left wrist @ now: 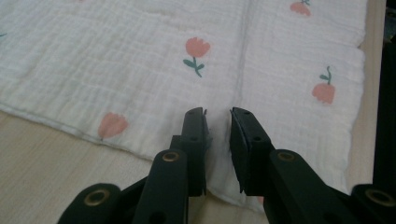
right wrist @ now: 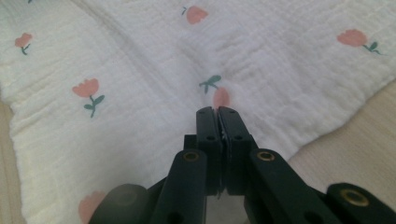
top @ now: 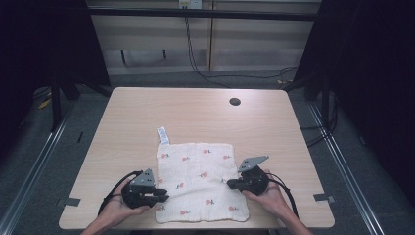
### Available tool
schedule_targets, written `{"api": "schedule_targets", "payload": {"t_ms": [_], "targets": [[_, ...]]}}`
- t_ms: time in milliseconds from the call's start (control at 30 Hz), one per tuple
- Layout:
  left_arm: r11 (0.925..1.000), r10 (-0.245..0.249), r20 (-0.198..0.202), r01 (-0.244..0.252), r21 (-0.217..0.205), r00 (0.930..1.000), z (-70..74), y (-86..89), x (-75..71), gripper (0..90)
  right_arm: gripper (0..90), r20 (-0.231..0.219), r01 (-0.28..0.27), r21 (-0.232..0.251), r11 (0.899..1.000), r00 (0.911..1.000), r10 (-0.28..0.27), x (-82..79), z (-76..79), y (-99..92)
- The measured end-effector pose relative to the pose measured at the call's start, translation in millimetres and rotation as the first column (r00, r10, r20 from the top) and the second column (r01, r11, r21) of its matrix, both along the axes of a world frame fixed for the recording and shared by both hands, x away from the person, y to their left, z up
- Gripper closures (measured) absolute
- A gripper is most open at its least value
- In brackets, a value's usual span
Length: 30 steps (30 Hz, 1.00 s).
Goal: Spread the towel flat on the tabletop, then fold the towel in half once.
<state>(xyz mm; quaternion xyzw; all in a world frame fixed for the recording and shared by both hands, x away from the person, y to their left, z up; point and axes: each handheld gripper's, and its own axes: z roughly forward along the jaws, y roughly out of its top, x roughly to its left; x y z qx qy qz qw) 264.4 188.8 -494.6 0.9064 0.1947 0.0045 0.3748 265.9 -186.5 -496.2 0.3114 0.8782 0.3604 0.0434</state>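
We see a white cloth (top: 200, 188) printed with small pink flowers, lying flat on the near half of the wooden surface (top: 195, 117), close to its front edge. A white label (top: 163, 136) sticks out from the cloth's far left corner and rests on the wood.

We find the left gripper (top: 164, 197) at the cloth's left edge, near its front corner. In the left gripper view the gripper (left wrist: 217, 112) has its jaws slightly apart, a narrow gap between them, with the cloth (left wrist: 140, 70) lying just below and nothing pinched.

The right gripper (top: 229, 184) sits at the cloth's right edge, about halfway along it. In the right gripper view this gripper (right wrist: 217, 110) has its jaws pressed together over the cloth (right wrist: 140, 65); the fabric puckers just ahead of the tips, so we take it that they pinch a fold of cloth.

Beyond the cloth, a dark round hole (top: 235, 102) marks the surface's far side.
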Motion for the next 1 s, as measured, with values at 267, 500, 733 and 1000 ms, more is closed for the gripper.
{"api": "schedule_targets", "payload": {"t_ms": [267, 500, 733, 1000], "targets": [[0.9999, 0.015, -0.005, -0.015, -0.003, 0.9999, 0.6, -1.1, 5.9, 66.2, 81.5, -0.001, 0.01, -0.011, 1.0, 0.9999, -0.01, -4.8, 1.8, -2.9], [0.9959, 0.083, -0.012, -0.083, -0.036, 0.9965, 7.0, 5.8, 18.6, 51.2, 70.9, 0.057, 0.065, 0.062, 0.996, 0.996, -0.068, 8.2, 17.0, -10.4], [0.9787, 0.188, 0.002, -0.188, -0.083, 0.9821, 18.6, 16.7, 43.9, 47.0, 63.0, 0.098, 0.163, 0.033, 0.986, 0.9813, -0.166, 43.8, 19.3, -16.2], [0.9656, 0.248, 0.026, -0.245, -0.087, 0.9683, 28.5, 4.7, 84.5, 48.8, 58.4, 0.119, 0.215, 0.005, 0.977, 0.9696, -0.214, 89.7, 16.5, -15.6]]}}
